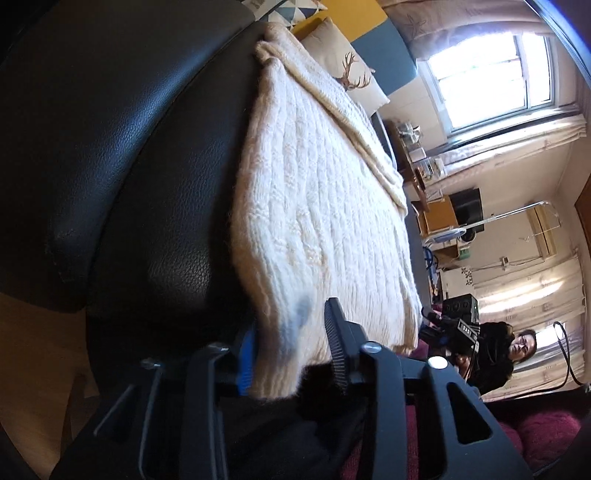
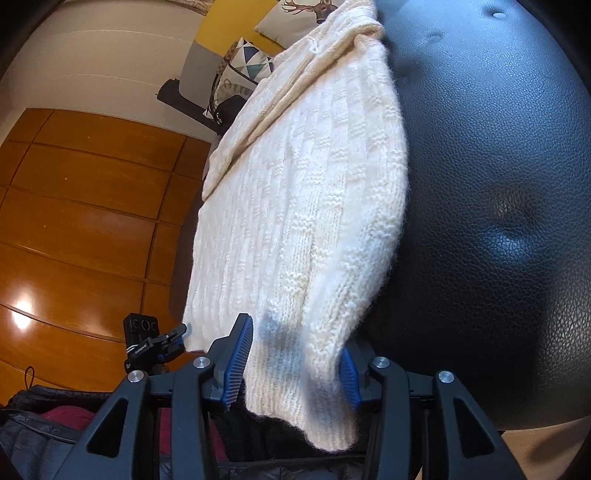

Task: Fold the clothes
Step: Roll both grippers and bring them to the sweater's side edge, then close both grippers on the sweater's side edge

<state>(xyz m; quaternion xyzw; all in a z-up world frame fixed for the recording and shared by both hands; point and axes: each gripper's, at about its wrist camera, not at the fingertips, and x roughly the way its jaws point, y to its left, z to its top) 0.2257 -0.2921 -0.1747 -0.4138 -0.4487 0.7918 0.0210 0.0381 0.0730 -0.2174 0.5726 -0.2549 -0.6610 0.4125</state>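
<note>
Sunlit window (image 1: 487, 70) with pale curtains (image 1: 517, 291), black leather seat (image 2: 498, 166), wooden cabinet doors (image 2: 85, 206)

One cream knitted sweater (image 2: 306, 206) is lying mid-frame. Two grippers are showing: the right gripper (image 2: 291, 369) at the bottom and the left gripper (image 2: 173, 341) at lower left. Two cushions are sitting at the top: a deer-print (image 2: 295, 14) and a triangle-patterned (image 2: 247, 61).

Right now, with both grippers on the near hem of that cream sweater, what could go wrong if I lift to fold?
1. The left gripper bites only the hem's corner, so the cream sweater could slip free.
2. The right gripper has bunched knit between its jaws, so the fold may come out crooked.
3. The sweater lies on a smooth, rounded black leather seat and could slide off sideways.
</note>
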